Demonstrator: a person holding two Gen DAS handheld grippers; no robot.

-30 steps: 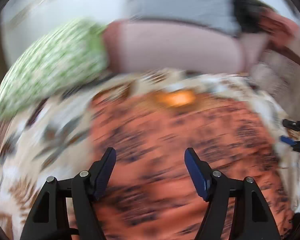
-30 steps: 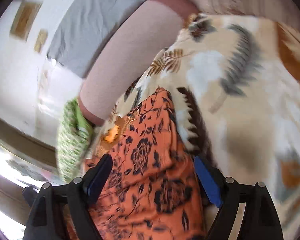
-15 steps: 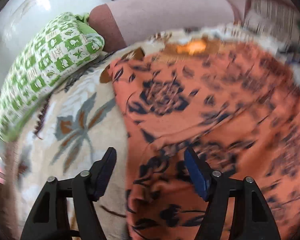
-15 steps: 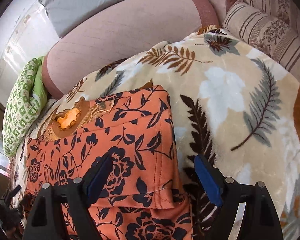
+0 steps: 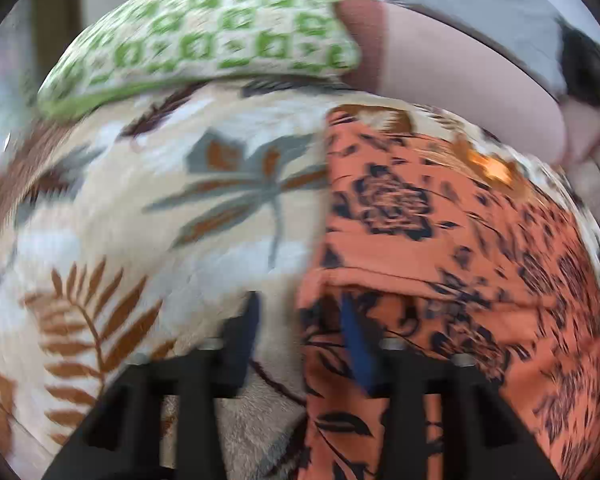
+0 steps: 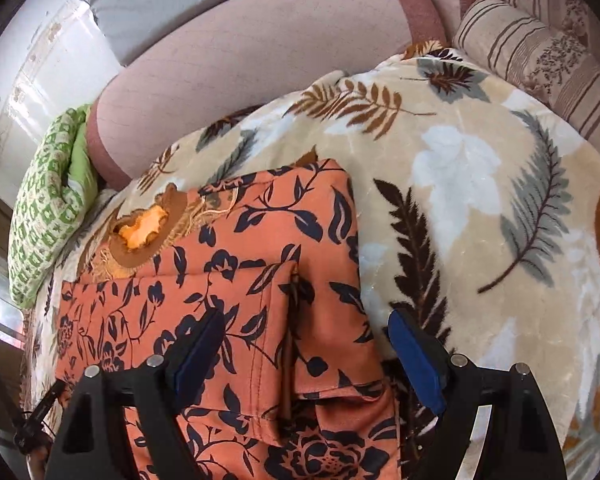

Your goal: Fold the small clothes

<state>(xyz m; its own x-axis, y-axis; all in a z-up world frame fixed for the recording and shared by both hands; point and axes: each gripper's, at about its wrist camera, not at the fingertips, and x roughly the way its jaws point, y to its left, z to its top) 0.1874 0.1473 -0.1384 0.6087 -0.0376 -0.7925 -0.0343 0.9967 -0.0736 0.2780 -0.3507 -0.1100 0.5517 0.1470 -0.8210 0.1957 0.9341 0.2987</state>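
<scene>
Orange floral garment (image 6: 260, 280) lying flat on a leaf-print fleece blanket (image 6: 480, 184), filling the lower centre and left of the right wrist frame, with folded layers and a stitched hem edge running down its middle. In the blurred left wrist frame, same garment (image 5: 440, 264) across the right half, its left edge reaching down to the bottom centre, blanket (image 5: 140, 208) on the left half.

Right gripper (image 6: 306, 354) at bottom centre, spread wide, holding nothing; left finger over the garment, right finger past the cloth's right edge above the blanket. Touching the fabric or hovering: cannot tell.

Left gripper (image 5: 300, 320) at bottom centre, narrower gap, motion-blurred; right finger over the garment's left edge, left finger over bare blanket. Nothing visibly pinched between the pads.

Green-and-white patterned pillow (image 5: 204, 40) at upper left in the left wrist frame, at middle left (image 6: 48, 208) in the right wrist frame. Pink sofa armrest (image 6: 260, 64) across the top behind the blanket. Striped cushion (image 6: 540, 48) at upper right. Orange-brown patch (image 6: 144, 228) just beyond the garment's upper left corner.
</scene>
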